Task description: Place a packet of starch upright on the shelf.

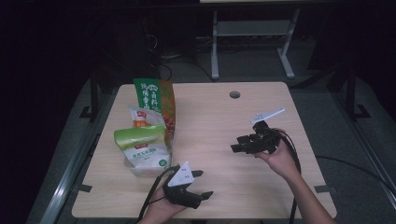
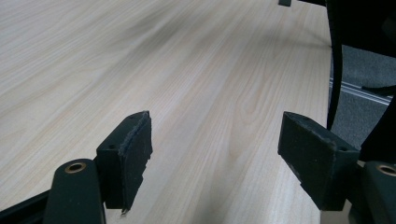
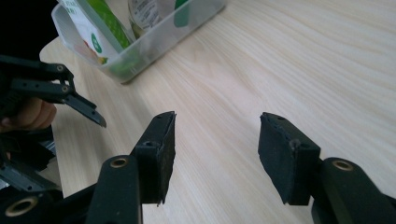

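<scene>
A clear plastic bin (image 1: 140,171) stands at the table's left side and holds several snack bags: a tall green and orange bag (image 1: 156,100) at the back and a white bag with a green top (image 1: 140,137) in front. My left gripper (image 1: 205,183) lies low at the near edge, just right of the bin, open with nothing between its pads (image 2: 137,149). My right gripper (image 1: 236,143) hovers right of centre and points left toward the bin (image 3: 154,44), open and holding nothing. The right gripper view also catches the left gripper (image 3: 70,98) at its left edge.
The light wooden table (image 1: 224,116) has a round cable hole (image 1: 235,94) near its far edge. Bare wood stretches between the bin and the right gripper. A white desk frame (image 1: 252,42) stands on the dark floor beyond the table.
</scene>
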The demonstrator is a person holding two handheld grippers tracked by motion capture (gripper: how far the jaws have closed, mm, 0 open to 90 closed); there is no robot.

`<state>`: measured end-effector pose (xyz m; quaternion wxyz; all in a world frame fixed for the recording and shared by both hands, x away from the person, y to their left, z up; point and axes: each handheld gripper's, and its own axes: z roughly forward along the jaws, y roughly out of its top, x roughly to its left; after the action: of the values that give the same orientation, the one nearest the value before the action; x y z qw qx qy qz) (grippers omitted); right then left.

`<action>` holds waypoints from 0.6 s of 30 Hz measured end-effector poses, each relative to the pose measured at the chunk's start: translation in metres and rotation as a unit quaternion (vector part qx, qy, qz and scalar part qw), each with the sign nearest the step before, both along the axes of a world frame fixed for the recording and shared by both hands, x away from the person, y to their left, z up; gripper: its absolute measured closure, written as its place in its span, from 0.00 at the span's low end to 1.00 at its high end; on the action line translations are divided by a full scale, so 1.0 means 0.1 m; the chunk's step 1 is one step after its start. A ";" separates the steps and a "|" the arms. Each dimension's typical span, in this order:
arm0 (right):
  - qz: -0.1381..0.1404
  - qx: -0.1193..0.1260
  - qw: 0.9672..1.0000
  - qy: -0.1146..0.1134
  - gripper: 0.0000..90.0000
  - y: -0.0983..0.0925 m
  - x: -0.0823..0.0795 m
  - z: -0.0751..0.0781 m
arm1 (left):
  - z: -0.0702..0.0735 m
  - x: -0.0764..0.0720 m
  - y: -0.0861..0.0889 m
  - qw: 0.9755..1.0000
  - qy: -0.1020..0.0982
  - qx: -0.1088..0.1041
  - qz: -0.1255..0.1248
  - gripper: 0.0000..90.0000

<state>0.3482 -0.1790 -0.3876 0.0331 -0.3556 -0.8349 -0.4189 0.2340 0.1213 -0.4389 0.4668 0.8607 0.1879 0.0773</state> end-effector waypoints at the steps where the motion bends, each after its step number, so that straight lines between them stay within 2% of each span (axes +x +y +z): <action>1: -0.002 -0.002 1.000 0.001 0.50 -0.02 -0.01 -0.01 | 0.00 0.00 0.00 1.000 0.000 -0.002 0.001 0.29; 18: -0.026 -0.002 0.999 0.018 0.49 -0.32 -0.27 -0.25 | -0.02 0.00 -0.01 1.000 0.006 -0.011 0.002 0.29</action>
<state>0.3210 -0.2114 -0.4128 0.0362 -0.3848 -0.8255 -0.4113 0.2336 0.1201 -0.4408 0.4750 0.8555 0.1936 0.0713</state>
